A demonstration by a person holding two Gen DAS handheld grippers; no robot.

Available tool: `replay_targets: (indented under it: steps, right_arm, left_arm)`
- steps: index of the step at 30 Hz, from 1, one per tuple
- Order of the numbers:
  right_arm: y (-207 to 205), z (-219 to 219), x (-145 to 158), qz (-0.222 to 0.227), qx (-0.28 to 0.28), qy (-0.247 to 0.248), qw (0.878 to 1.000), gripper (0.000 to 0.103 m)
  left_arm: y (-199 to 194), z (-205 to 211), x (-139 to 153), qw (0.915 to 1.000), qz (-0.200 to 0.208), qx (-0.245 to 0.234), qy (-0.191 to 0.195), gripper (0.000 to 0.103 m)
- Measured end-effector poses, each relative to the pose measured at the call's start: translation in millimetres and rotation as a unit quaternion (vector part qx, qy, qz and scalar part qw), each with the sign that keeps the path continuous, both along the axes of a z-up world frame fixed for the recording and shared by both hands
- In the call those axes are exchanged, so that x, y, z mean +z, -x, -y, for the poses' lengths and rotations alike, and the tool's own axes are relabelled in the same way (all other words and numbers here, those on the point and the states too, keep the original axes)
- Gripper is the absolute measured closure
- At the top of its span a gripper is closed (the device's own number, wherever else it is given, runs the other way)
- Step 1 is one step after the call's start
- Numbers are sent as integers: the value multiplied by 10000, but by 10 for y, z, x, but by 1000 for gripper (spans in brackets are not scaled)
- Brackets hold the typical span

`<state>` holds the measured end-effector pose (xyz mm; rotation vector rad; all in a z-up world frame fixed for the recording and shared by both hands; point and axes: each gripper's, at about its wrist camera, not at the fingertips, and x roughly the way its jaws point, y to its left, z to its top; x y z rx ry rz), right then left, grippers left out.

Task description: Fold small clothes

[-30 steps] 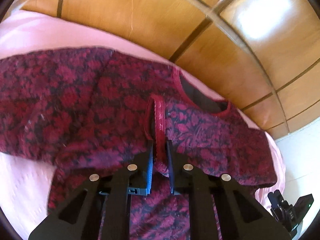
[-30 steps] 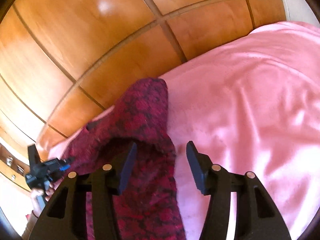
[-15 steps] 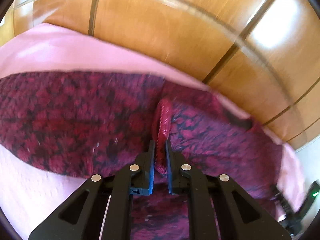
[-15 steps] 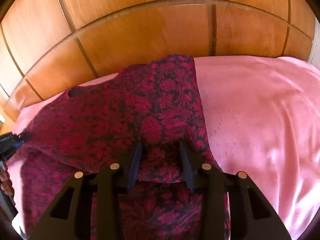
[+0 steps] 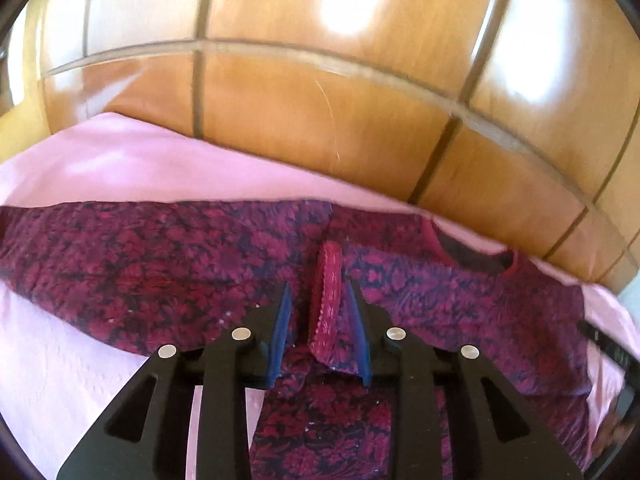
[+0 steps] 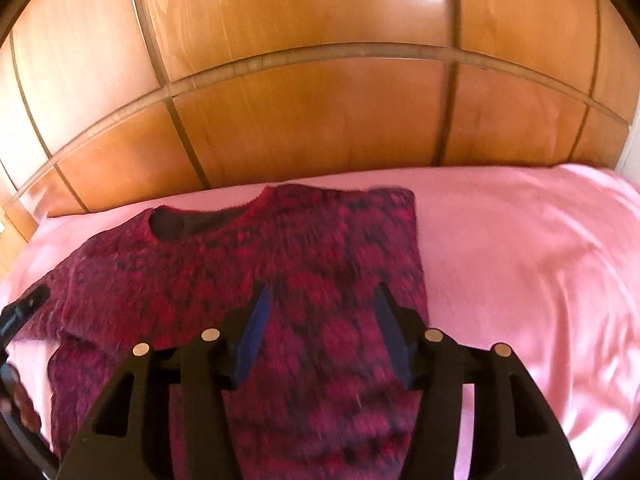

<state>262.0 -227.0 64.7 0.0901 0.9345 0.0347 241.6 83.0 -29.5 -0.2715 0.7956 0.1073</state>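
A dark red floral knitted sweater lies flat on the pink bedspread, neckline toward the headboard. One sleeve is folded across the body, and its ribbed red cuff stands up between the jaws of my left gripper. Those jaws are opening, with a gap showing beside the cuff. My right gripper hovers over the sweater's body near its folded right edge. Its jaws are opening too, with only the flat knit below them and nothing pinched.
A glossy wooden headboard of panels rises right behind the bed. Bare pink bedspread spreads to the sweater's right. The right gripper's black body shows at the left view's edge. The left tool and a hand show at the right view's edge.
My left jaws, pinching the cuff before, have parted and let it go. The right gripper swung from the sweater's side edge to above its body, narrowing and then widening its jaws.
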Motion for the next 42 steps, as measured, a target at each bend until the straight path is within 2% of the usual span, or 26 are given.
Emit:
replay_targets:
  steps: [4, 7, 9, 14, 15, 17, 18, 19, 22, 24, 29, 32, 36, 38, 39, 41, 42]
  right_arm:
    - [-343, -56, -250, -292, -59, 215, 9993, 49]
    - [-435, -69, -447, -470, -32, 355, 9983, 49]
    - [-435, -89, -544, -408, -9, 453, 9981, 48]
    - [-418, -142, -530, -267, 10, 653, 9975, 47]
    - [-391, -156, -512, -221, 14, 684, 9974, 41]
    - [-279, -184, -417, -21, -5, 783, 9969, 26]
    - [-197, -195, -364, 102, -7, 797, 9968, 23]
    - [-107, -209, -311, 224, 17, 789, 9966, 21]
    - [216, -276, -227, 425, 159, 677, 9967, 16]
    - [407, -269, -216, 365, 250, 587, 9973, 15]
    - [832, -415, -349, 83, 384, 403, 9984, 12]
    - [1024, -510, -425, -81, 488, 375, 9981, 10]
    - [1230, -642, -524, -166, 641, 501, 9965, 4]
    - [1281, -651, -550, -133, 633, 531, 9965, 3]
    - [1293, -648, -562, -145, 614, 513, 9967, 3]
    - [1309, -638, -584, -143, 594, 478, 9970, 2]
    - [1305, -630, -593, -149, 595, 471, 9970, 2]
  left_arm:
    - [-202, -28, -294, 9984, -528, -34, -182, 76]
    - [-245, -19, -410, 9981, -506, -59, -361, 75]
    - [-238, -13, -410, 9980, -487, -35, -393, 75]
    - [-118, -43, -319, 9984, -466, 69, -298, 75]
    - [-67, -59, -291, 9986, -440, 77, -282, 75]
    - [77, -138, -243, 9991, -381, 105, -159, 73]
    - [192, -229, -230, 9992, -377, 156, 24, 61]
    - [285, -305, -221, 9990, -350, 213, 204, 56]
    - [522, -494, -238, 9972, -386, 498, 407, 55]
    - [710, -706, -282, 9943, -458, 713, 640, 55]
    - [1088, -1151, -346, 9871, -535, 1199, 919, 55]
    - [1282, -1458, -372, 9796, -565, 1536, 1164, 55]
    - [1518, -1967, -381, 9627, -359, 2018, 1766, 55]
    - [1611, -2229, -392, 9507, -155, 2254, 2126, 55]
    - [1664, -2416, -402, 9409, -34, 2454, 2335, 55]
    - [1723, -2656, -404, 9272, 72, 2761, 2531, 55]
    - [1727, -2732, -406, 9232, 102, 2862, 2563, 55]
